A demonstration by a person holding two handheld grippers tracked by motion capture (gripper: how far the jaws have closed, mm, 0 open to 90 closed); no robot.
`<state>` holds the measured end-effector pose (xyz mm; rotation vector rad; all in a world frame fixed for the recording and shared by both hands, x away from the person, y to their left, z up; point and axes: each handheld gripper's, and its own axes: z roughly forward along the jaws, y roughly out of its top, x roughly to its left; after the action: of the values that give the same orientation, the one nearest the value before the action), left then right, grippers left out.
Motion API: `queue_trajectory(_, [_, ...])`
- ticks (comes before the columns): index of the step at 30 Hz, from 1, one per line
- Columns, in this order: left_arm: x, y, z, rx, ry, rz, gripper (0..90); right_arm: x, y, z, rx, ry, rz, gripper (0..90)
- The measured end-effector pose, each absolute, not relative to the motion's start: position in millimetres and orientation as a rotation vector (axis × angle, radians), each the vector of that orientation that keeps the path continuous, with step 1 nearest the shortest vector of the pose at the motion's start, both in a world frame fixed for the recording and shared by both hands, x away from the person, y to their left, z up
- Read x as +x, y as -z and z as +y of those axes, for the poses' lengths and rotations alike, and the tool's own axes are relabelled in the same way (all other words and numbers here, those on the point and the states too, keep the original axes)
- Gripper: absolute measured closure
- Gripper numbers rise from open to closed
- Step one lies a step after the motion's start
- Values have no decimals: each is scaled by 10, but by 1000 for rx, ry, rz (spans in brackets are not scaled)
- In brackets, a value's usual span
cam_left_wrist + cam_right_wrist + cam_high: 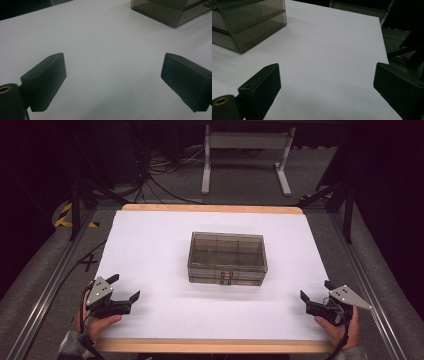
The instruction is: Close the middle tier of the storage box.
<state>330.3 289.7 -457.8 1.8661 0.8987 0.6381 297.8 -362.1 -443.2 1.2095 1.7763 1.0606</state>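
A smoky see-through box with drawers (pixel 227 259) stands shut at the middle of the white table top (pixel 150 245). My left gripper (pixel 125 286) rests near the front left corner, held by a hand, its jaws wide apart with nothing between them. At the front right corner a hand holds my right gripper (pixel 315 289), which also stands open and empty. In the left gripper view the gripper (pixel 113 72) has bare table between its jaws and the box (pixel 170 11) lies far off at the upper right. The right gripper view has the gripper (pixel 327 82) over bare table, with the box (pixel 247 22) at the upper left.
A wooden strip (pixel 210 345) edges the table's front and back. Metal rails (pixel 47 290) run along both sides. Behind the table stand a white desk frame (pixel 245 150), floor cables (pixel 155 175) and dark tripod legs with yellow-black tape (pixel 62 215).
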Motion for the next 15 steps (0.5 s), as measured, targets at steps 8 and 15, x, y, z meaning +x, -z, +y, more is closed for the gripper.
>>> queue_trajectory(8, [3297,4579,2888,1873,-643,889,54,2986,4437,-3586,1188,-1029,1800,93])
queue_trajectory(15, [3303,4576,2883,1881,-654,896,60,2973,4436,-3598,1181,-1049,1793,97])
